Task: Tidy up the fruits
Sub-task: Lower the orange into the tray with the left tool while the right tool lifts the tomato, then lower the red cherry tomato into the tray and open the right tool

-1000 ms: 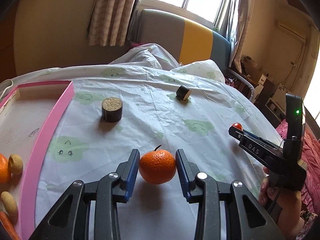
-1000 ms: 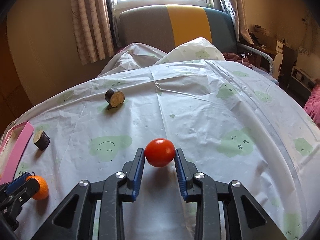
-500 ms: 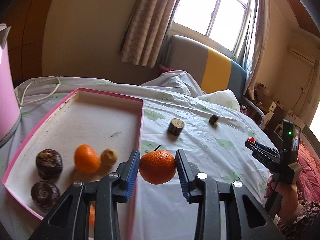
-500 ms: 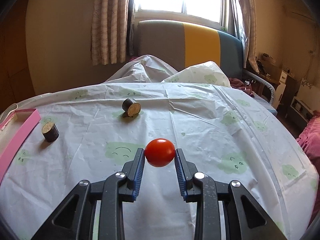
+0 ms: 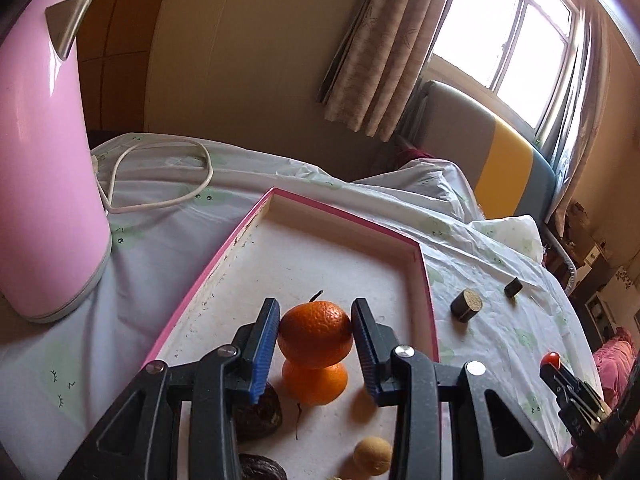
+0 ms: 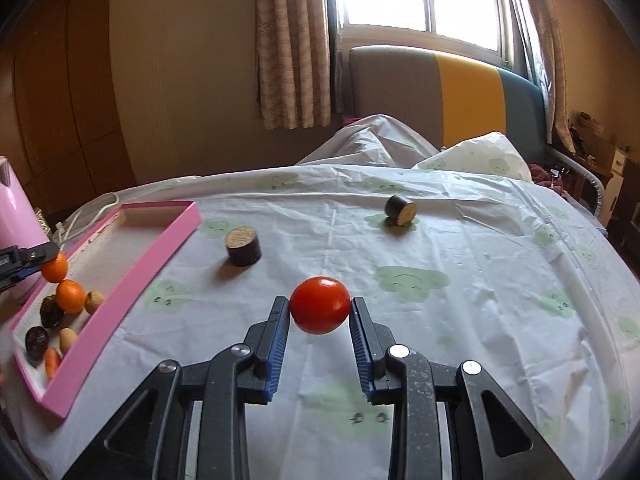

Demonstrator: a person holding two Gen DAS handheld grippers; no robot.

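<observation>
Left wrist view: the left gripper (image 5: 314,330) is clamped on an orange (image 5: 315,333) at frame centre, held above the pink tray (image 5: 423,276). Directly below it in the tray lies a second orange (image 5: 316,384). Two dark fruits (image 5: 260,408) sit at lower left of the tray, partly hidden by the gripper frame, and a small tan fruit (image 5: 373,455) lies at lower centre. A pink kettle (image 5: 44,160) fills the left edge, its white cord (image 5: 168,184) looped on the sheet (image 5: 500,320) behind the tray. Two dark cylinders (image 5: 466,305) rest on the sheet right of the tray. At lower right the right gripper (image 5: 554,362) shows with a tomato (image 5: 551,358) at its tip.

Right wrist view: the right gripper (image 6: 319,312) is clamped on the tomato (image 6: 319,305) at frame centre, above the sheet (image 6: 480,320). One cylinder (image 6: 243,246) stands upper left of it; another (image 6: 401,209) lies on its side upper right. The tray (image 6: 160,248) lies at left and holds an orange (image 6: 70,296), dark fruits (image 6: 51,311), tan fruits (image 6: 94,301) and a carrot (image 6: 52,362). The left gripper (image 6: 48,264) enters at the left edge holding its orange (image 6: 55,267) over the tray.
</observation>
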